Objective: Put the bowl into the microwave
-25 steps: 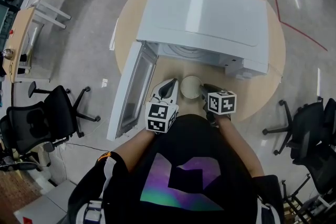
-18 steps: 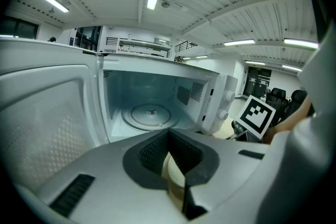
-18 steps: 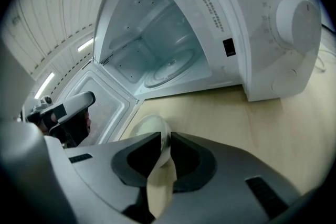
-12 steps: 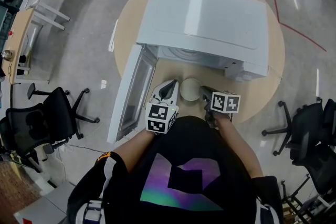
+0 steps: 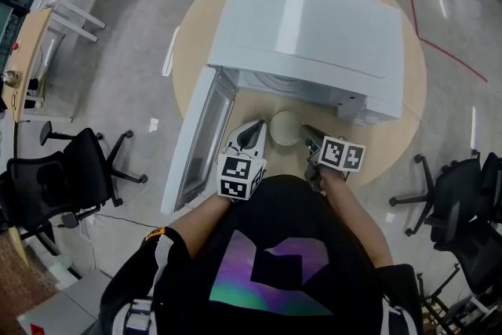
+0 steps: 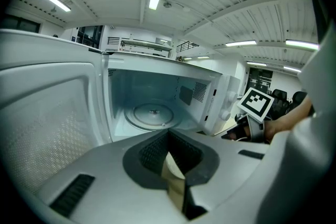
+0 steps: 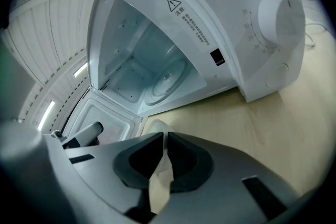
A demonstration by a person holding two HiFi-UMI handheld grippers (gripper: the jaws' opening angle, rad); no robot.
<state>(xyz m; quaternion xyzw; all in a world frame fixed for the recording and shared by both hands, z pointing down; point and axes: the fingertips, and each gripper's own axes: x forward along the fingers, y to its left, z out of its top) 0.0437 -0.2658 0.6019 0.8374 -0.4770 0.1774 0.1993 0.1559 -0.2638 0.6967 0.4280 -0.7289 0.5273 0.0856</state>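
The small cream bowl (image 5: pixel 285 129) is on the round table just in front of the open white microwave (image 5: pixel 306 31). My left gripper (image 5: pixel 261 131) is at the bowl's left rim with its jaws closed; cream bowl wall (image 6: pixel 172 176) shows in the slit between its pads. My right gripper (image 5: pixel 307 132) is at the bowl's right rim, jaws also closed, and the bowl (image 7: pixel 157 127) peeks out just past its tips. In the left gripper view the microwave's turntable (image 6: pixel 152 113) lies straight ahead.
The microwave door (image 5: pixel 196 137) swings out to the left, close beside my left gripper. The control panel with its dial (image 7: pixel 278 16) is on the right of the cavity. Bare tabletop (image 5: pixel 384 145) lies to the right. Office chairs (image 5: pixel 70 176) stand around the table.
The back end of my right gripper has swung a little to the right while its tips stay at the bowl. The bowl and left gripper have hardly moved.
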